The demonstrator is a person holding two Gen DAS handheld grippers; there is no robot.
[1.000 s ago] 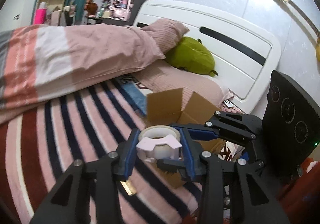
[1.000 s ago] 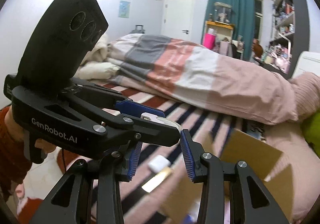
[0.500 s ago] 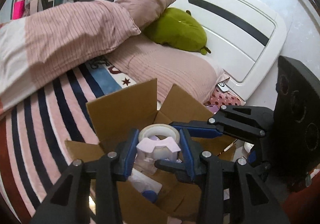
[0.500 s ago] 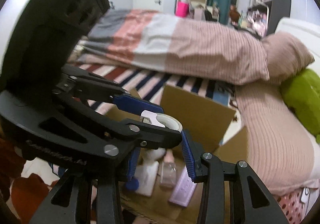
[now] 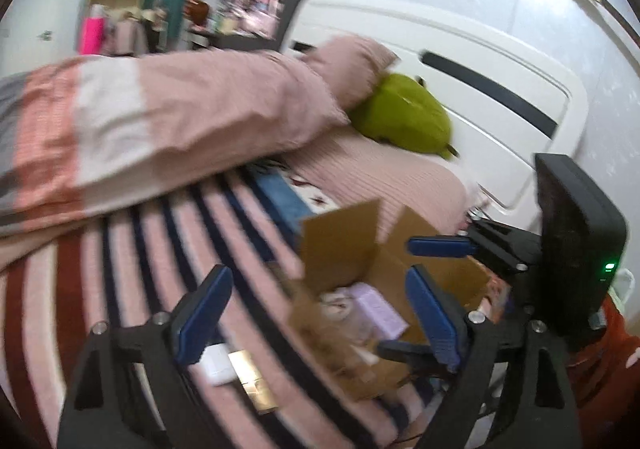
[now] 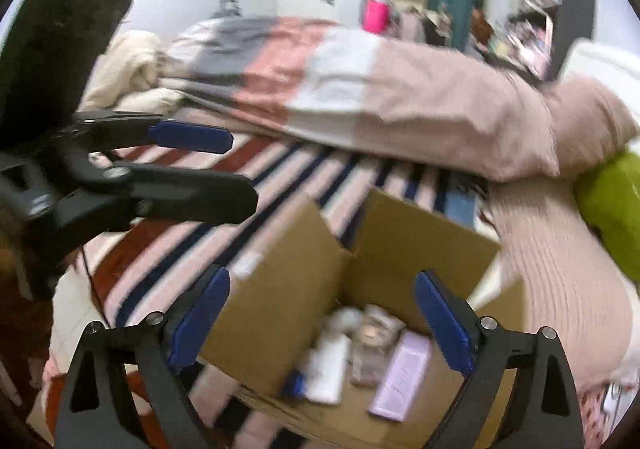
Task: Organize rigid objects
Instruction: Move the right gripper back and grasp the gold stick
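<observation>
Right wrist view: purple box (image 6: 400,381) and white bottle (image 6: 328,369) lie in the cardboard box (image 6: 272,305) on the bed (image 6: 224,209), just below the right hand-held gripper (image 6: 320,313), which is spread wide, empty. Left hand-held gripper (image 5: 316,313) likewise. Probably light, stiff, slick plastic; grab across flat sides.

Left gripper (image 5: 316,313): black skeletal frame, silver screws, blue ribbed pads (image 5: 202,315).
Right gripper (image 6: 320,323): same black frame, blue pads (image 6: 440,323).
Sleeve (image 5: 600,361): rust-red.
</observation>
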